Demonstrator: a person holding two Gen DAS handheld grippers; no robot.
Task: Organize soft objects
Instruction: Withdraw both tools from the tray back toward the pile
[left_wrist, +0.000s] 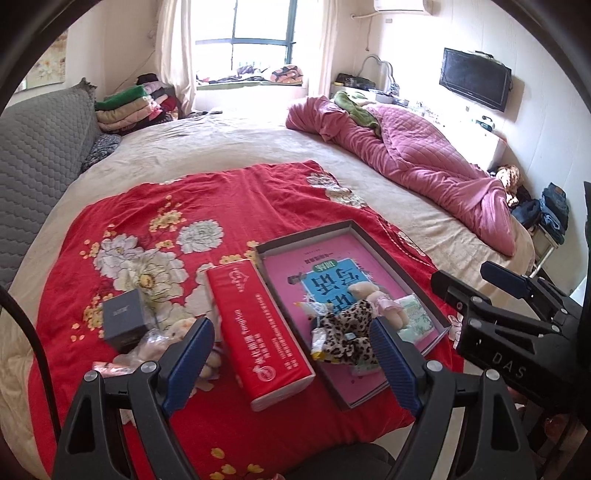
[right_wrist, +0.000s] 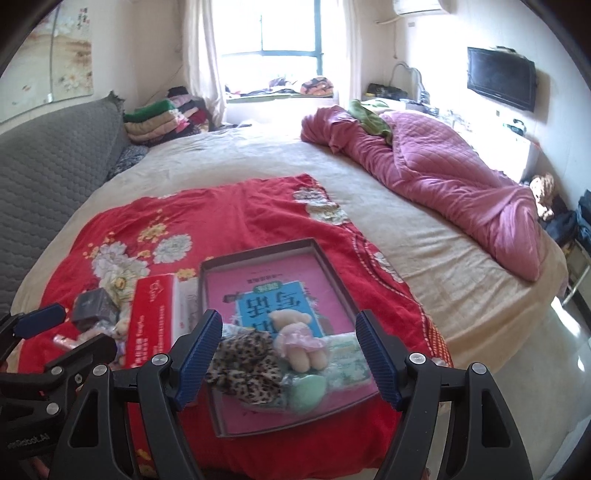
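A shallow grey box (left_wrist: 354, 227) with a pink book in it lies on the red floral cloth (left_wrist: 184, 199). In it are a small teddy bear in a pink dress (right_wrist: 295, 339), a leopard-print fabric piece (right_wrist: 243, 363), a green soft item in plastic (right_wrist: 310, 391) and a pale green packet (right_wrist: 347, 356). My right gripper (right_wrist: 288, 317) hangs open above these with nothing between its fingers. My left gripper (left_wrist: 291, 325) is open too, over the long red pack (left_wrist: 258, 332). Left of the pack lie a small plush in plastic (left_wrist: 177, 332) and a dark grey cube box (left_wrist: 123, 319).
A crumpled pink quilt (left_wrist: 424, 158) runs along the bed's right side. The grey padded headboard (left_wrist: 37, 155) and a pile of folded clothes (left_wrist: 129, 107) are at the left. The floor (right_wrist: 554, 350) begins past the bed's right edge.
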